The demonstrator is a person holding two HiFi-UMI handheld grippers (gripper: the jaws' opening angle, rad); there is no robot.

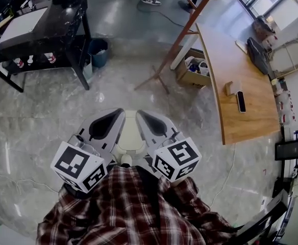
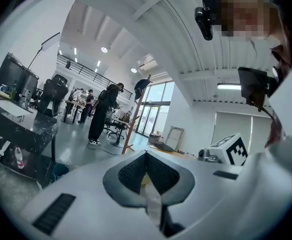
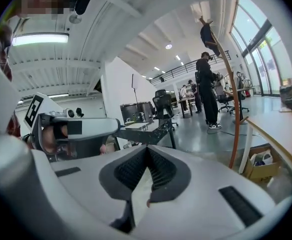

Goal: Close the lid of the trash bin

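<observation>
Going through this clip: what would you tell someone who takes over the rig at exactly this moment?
Left gripper: jaws together at the tips, holding nothing.
Right gripper: the same, empty.
Both are held side by side near the chest, over a cream-white bin that shows between them.
Done: cannot tell; whether the bin is shut can't be read here.
Left: look down and close it if it is open.

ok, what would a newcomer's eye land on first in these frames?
The left gripper and the right gripper sit side by side in the middle of the head view. Their jaws are together, and each carries a black-and-white marker cube. A pale cream bin shows between them, just above the person's checked shirt. A long curved wooden table runs down the right side.
</observation>
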